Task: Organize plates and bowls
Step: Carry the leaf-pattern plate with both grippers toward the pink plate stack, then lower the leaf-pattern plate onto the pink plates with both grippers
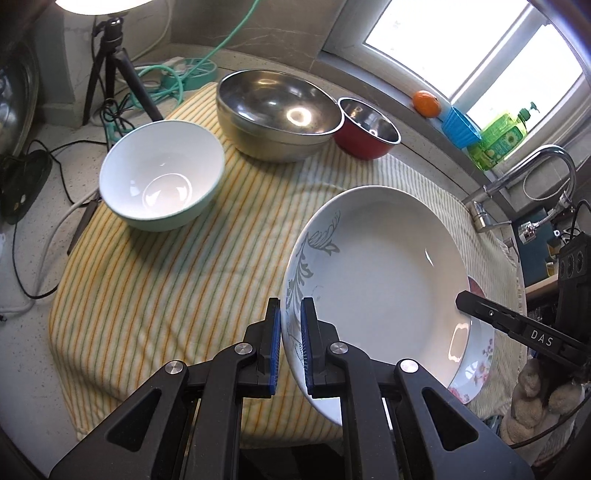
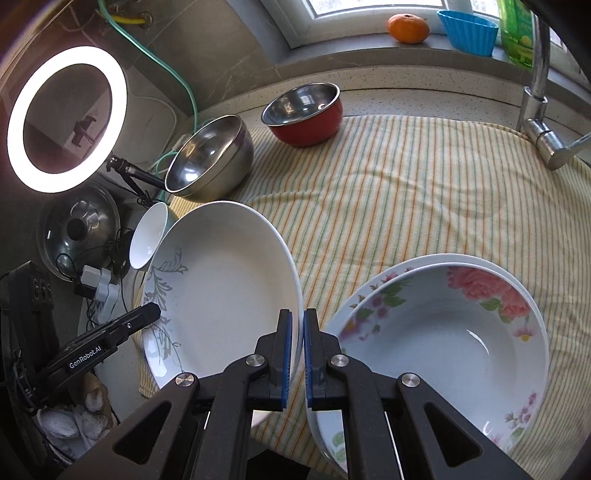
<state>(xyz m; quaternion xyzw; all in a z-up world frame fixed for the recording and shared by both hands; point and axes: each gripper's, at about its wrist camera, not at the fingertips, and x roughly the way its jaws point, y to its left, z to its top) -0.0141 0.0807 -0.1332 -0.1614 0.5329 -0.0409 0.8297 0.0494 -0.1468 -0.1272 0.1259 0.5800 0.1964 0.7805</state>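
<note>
Together we hold the leaf-patterned plate (image 1: 373,280) above the striped towel (image 1: 177,295) that covers most of the counter (image 1: 29,258), the left gripper (image 1: 290,347) clenched on its near-left rim and the right gripper (image 2: 297,354) clenched on the opposite rim. Just beside it, the floral bowl (image 2: 443,343) rests on a white plate (image 2: 480,260) on the towel. Farther back stand the large steel bowl (image 1: 277,110) and, touching it, the red bowl (image 1: 367,129), with the white bowl (image 1: 162,181) nearer our left. On the windowsill (image 2: 369,48) we see a tangerine (image 2: 408,28) beside a blue cup (image 2: 468,31).
</note>
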